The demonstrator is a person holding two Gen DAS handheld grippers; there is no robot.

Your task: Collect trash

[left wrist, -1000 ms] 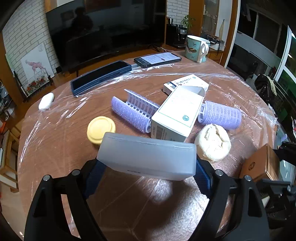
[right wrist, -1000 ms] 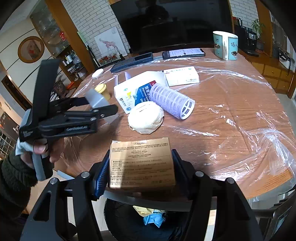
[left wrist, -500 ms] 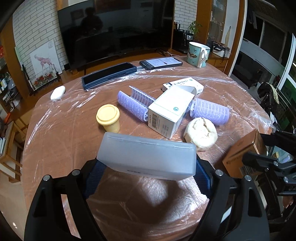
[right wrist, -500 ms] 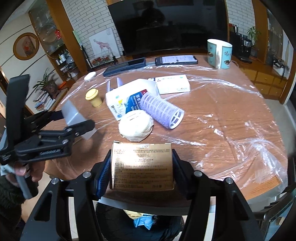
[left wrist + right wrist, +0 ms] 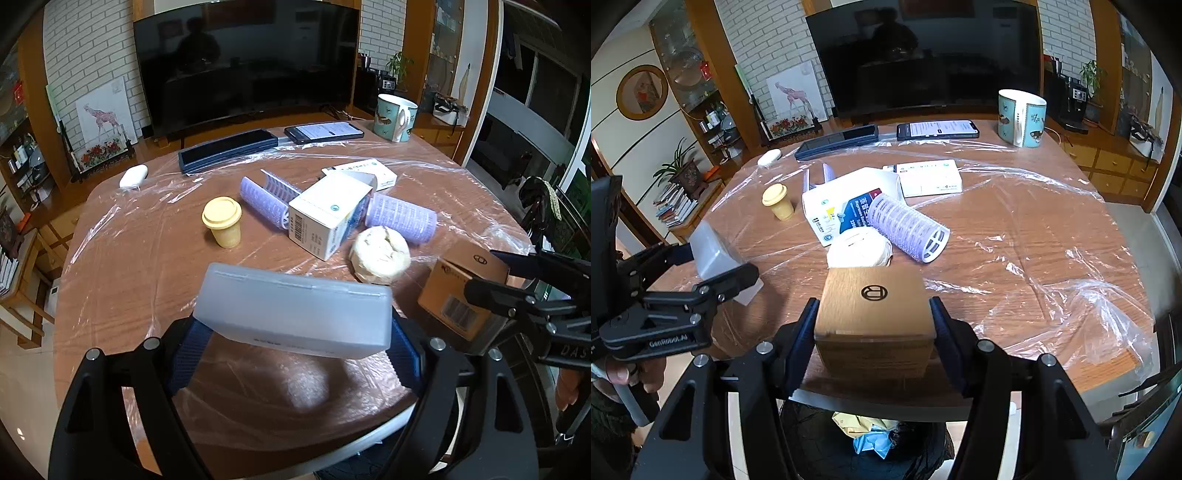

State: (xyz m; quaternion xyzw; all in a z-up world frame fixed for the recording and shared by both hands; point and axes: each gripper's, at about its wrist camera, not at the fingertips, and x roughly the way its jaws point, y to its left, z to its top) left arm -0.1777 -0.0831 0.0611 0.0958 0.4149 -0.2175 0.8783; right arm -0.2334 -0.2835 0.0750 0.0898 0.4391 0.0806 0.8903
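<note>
My left gripper (image 5: 295, 354) is shut on a frosted white plastic case (image 5: 295, 310), held above the table's near edge; it also shows in the right wrist view (image 5: 716, 254). My right gripper (image 5: 873, 328) is shut on a brown cardboard box (image 5: 873, 306), held over the table edge; the box also shows in the left wrist view (image 5: 465, 288). A black trash bin (image 5: 871, 443) with crumpled paper stands below the table edge, under the right gripper.
On the plastic-covered table (image 5: 1015, 229) lie a white carton (image 5: 325, 218), purple hair rollers (image 5: 400, 218), a round white wad (image 5: 380, 254), a small yellow cup (image 5: 223, 221), a flat white box (image 5: 929, 177), a phone (image 5: 938, 129), a dark case (image 5: 227, 149) and a mug (image 5: 1021, 112).
Both grippers have drawn back and risen from the table with their loads. The brown box has tilted, its logo end now facing up.
</note>
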